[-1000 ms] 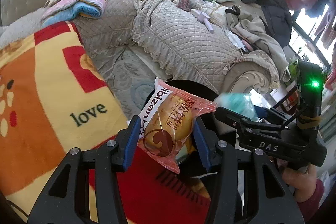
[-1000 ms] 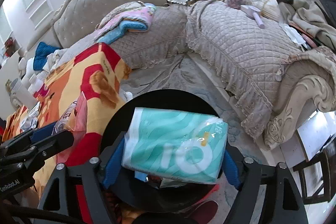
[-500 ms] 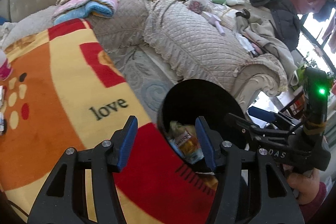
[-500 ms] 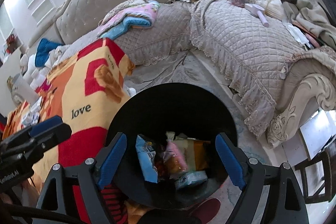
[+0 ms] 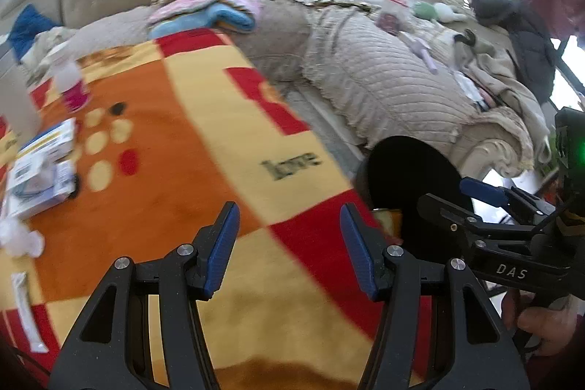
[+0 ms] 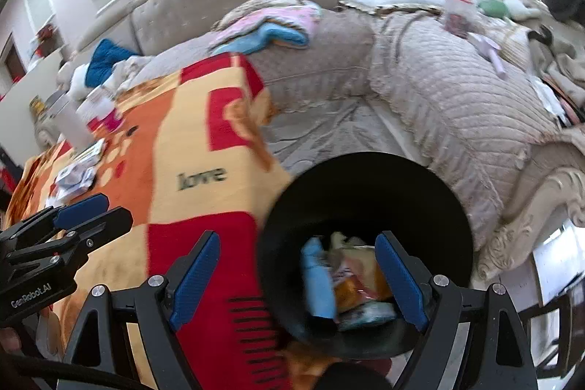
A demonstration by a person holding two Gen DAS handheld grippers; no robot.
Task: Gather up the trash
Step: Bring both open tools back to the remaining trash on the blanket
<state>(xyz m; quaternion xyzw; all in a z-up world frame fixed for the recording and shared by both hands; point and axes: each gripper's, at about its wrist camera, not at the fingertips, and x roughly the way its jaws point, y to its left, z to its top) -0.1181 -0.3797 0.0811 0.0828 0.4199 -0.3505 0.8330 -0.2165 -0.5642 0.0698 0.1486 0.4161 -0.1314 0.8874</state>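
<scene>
- Trash left to collect lies on the blanket (image 5: 153, 178), well away from the bin (image 6: 369, 192): boxes (image 5: 40, 167), a crumpled tissue (image 5: 18, 240) and a long white wrapper (image 5: 25, 313), all blurred.
- Bin already holds wrappers (image 6: 347, 280), so treat this as the reach for the next piece.
- Your left gripper (image 5: 289, 243) has just been opening; its jaws stand apart with nothing between them, over bare blanket.
- Your right gripper (image 6: 298, 276) is also spread and empty, one pad over the blanket, the other over the bin mouth.
- Carry the left one toward the boxes and take the nearest piece first. I judge the tissue soft, so pinch it at its bulk.
- Bring the pads down on either side before closing, lest the blanket's pile be caught.
- Both grippers point steeply down and forward, side by side; your right hand (image 5: 544, 328) grips its handle low.
- Keep the two apart while you cross.
</scene>
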